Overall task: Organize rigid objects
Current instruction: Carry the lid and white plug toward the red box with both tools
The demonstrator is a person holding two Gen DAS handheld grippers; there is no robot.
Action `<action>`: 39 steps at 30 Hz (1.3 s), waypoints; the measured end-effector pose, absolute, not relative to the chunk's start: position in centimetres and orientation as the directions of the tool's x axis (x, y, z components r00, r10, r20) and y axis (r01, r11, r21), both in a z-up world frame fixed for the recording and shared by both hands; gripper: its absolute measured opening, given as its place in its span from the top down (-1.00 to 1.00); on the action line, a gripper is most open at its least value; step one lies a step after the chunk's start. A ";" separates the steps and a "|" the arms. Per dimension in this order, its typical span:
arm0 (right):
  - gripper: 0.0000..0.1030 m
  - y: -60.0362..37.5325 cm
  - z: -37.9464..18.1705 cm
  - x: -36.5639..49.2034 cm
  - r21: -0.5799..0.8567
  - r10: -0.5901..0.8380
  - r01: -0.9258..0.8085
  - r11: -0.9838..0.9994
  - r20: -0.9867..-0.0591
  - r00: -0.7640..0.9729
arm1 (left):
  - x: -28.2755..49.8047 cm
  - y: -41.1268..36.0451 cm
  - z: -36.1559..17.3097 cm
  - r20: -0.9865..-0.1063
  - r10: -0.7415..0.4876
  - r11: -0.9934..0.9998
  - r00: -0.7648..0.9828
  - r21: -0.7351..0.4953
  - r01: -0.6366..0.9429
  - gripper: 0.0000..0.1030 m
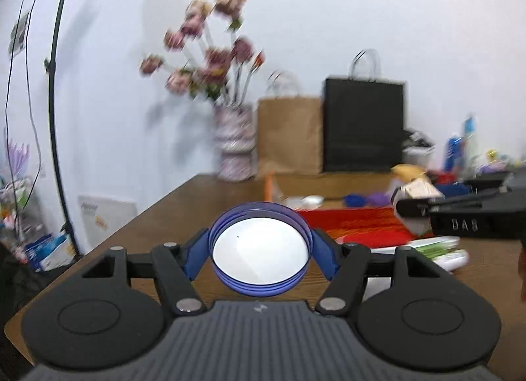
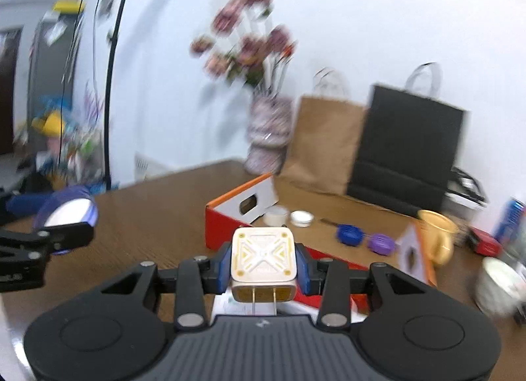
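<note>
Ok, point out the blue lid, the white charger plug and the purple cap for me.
blue lid (image 1: pixel 260 251): left wrist view, on its white inner face.
white charger plug (image 2: pixel 263 254): right wrist view, on its patterned top face.
purple cap (image 2: pixel 381 244): right wrist view, on its ribbed side.

Round blue lid (image 1: pixel 260 251), white inside, held up off the table. Small white plug cube (image 2: pixel 263 261), prongs facing back, held too.

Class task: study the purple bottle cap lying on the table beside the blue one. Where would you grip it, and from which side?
Grip the purple cap across its ribbed rim, coming from above with the fingers on opposite sides. It lies flat and low, so a level approach probably finds little wall. Keep the fingers off the side facing the blue cap, which sits close alongside.
</note>
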State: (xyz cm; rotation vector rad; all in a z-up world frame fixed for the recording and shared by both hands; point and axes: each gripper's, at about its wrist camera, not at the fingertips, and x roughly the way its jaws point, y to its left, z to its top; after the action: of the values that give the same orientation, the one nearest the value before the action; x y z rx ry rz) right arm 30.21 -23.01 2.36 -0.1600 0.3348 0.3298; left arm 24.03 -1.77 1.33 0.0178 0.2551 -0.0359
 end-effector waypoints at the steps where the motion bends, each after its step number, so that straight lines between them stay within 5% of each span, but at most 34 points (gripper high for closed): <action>1: 0.26 -23.7 2.1 28.6 -0.084 0.282 -0.325 0.942 -0.330 0.901 | 22.9 -2.2 1.3 -0.231 -0.045 0.999 0.972 0.008 0.048 -0.30; 8: 0.26 -26.5 -0.2 17.8 -0.035 0.156 -0.167 0.985 -0.209 0.965 | 16.0 -4.6 -0.2 -0.135 -0.072 0.997 0.988 0.005 0.073 -0.30; 18: 0.26 -26.2 -2.6 10.9 0.013 0.141 -0.141 0.990 -0.206 0.968 | 11.5 -4.4 -2.7 -0.175 -0.051 0.993 0.983 0.096 0.069 -0.30; 34: 0.26 -26.0 -0.7 15.8 0.027 0.215 -0.214 0.976 -0.207 0.954 | 16.2 -3.0 0.3 -0.136 -0.029 0.999 0.990 0.041 0.035 -0.30; 39: 0.26 -27.2 2.7 23.0 0.104 0.304 -0.289 0.952 -0.188 0.934 | 22.7 -2.4 3.5 -0.169 -0.136 0.990 0.976 -0.044 0.131 -0.30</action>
State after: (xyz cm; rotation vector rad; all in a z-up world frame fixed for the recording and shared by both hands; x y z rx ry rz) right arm 22.99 -27.18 2.66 0.0753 0.2038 0.3036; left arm 22.68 -2.41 3.51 -0.0324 0.1723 -0.1346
